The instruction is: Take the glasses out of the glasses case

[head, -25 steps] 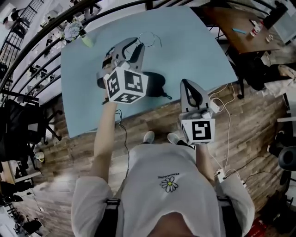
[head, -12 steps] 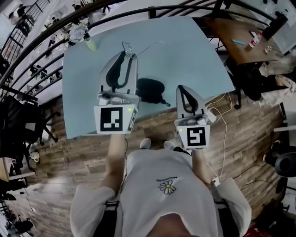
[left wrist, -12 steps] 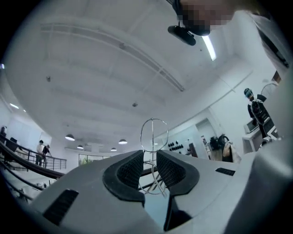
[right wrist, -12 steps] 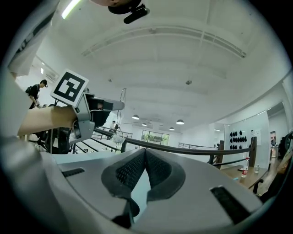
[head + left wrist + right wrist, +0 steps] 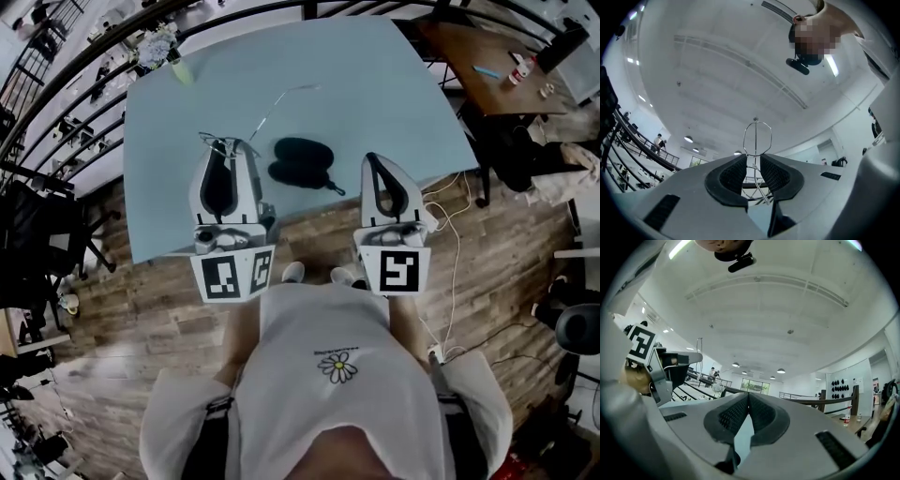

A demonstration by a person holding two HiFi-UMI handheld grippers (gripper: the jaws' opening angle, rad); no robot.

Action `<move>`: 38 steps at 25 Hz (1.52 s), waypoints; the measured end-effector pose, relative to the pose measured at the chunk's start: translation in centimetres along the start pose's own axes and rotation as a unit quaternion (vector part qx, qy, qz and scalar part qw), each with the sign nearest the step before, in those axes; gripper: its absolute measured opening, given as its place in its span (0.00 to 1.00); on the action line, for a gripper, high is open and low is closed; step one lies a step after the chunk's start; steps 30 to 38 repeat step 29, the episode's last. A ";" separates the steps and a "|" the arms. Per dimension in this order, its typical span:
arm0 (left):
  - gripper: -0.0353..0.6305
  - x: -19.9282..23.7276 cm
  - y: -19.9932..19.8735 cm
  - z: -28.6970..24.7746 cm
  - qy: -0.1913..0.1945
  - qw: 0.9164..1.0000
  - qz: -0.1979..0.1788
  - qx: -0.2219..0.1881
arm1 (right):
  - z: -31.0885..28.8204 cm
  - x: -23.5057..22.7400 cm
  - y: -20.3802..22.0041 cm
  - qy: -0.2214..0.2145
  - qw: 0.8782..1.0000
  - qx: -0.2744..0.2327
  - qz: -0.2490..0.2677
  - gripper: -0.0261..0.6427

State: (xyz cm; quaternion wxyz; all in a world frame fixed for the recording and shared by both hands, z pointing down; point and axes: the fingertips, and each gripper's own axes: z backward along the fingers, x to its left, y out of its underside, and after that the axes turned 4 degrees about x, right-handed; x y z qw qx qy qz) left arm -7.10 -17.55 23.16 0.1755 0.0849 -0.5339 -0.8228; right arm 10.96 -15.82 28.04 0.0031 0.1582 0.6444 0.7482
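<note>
Moved: left gripper [image 5: 228, 148] has drawn back from over the case toward the table's near edge, rolling so its marker cube [image 5: 234, 274] now faces the person; the glasses came along, and the case lies uncovered.
Right gripper [image 5: 376, 161]: grey plastic shell, held just off the near edge. Its ribbed black pads [image 5: 736, 414] are pressed together with nothing between them.
Left gripper, close up: its dark cross-hatched pads [image 5: 733, 174] pinch the thin wire of the glasses [image 5: 755, 140]. An oval metal rim stands up past the jaw tips, and more wire crosses below them.
Glasses, from the head view: lifted clear of the case, above the table's near-left part. One slim temple [image 5: 277, 97] reaches out toward the middle of the table.
Glasses case [image 5: 298, 161]: black, soft-looking, two rounded oblong halves lying open side by side, just inside the near edge between the two grippers.
Table [image 5: 375, 84]: smooth, matt, pale blue top.
</note>
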 end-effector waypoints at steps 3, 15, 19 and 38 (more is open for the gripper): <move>0.20 0.1 0.8 0.6 -0.002 1.000 -0.009 0.007 | 0.3 0.1 0.3 0.003 1.000 0.003 -0.002 0.05; 0.20 -1.3 0.3 1.5 -0.002 1.000 -0.011 -0.014 | 2.1 -0.9 0.8 0.018 0.999 0.005 -0.027 0.05; 0.20 -1.5 0.4 1.6 0.002 1.000 -0.014 -0.009 | 2.4 -1.0 0.7 0.021 0.999 0.004 -0.031 0.05; 0.20 -1.2 0.8 1.6 -0.002 1.000 -0.011 -0.006 | 2.7 -1.3 1.0 0.027 0.999 0.005 -0.033 0.05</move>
